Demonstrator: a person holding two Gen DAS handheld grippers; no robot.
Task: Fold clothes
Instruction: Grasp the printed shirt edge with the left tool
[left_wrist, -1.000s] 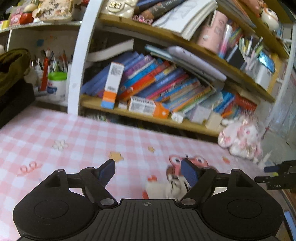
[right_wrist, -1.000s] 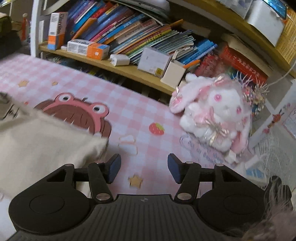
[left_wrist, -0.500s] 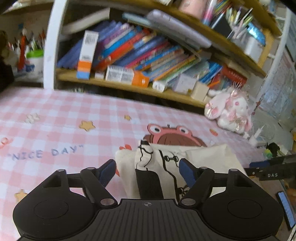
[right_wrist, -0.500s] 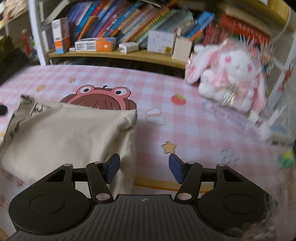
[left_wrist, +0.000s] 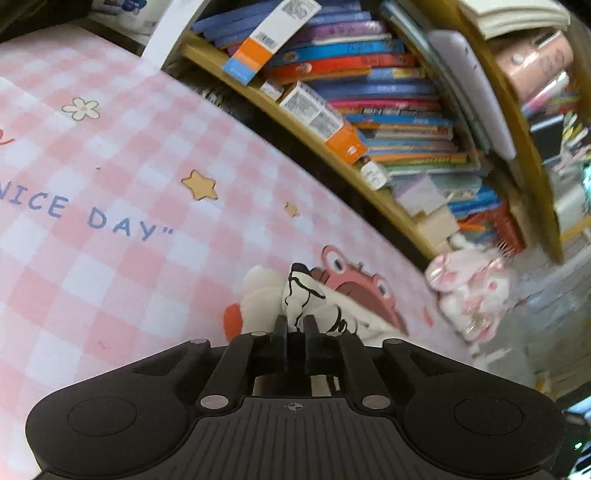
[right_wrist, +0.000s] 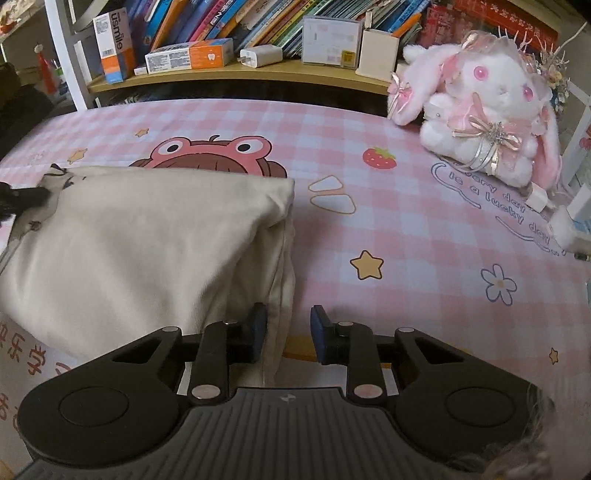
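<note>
L view: left hand-held gripper (left_wrist: 294, 325) pinching cream garment (left_wrist: 314, 306); R view: plush rabbit (right_wrist: 480, 107).

Two close wrist views, shared garment (left_wrist: 314, 295)

- We get soft, dim indoor light in both views; no hard glare anywhere.
- Left wrist view is smeared with motion blur toward 3 o'clock: the plush rabbit (left_wrist: 471, 295) is mush, while the pink checked cloth (left_wrist: 92, 206) stays readable.
- Right wrist view is much sharper. The cream garment (right_wrist: 147, 243) throws a faint shadow along its 3 o'clock edge.
- Heavy fisheye bend: the bookshelf (left_wrist: 332, 147) curves hard, and corners go dark.
</note>
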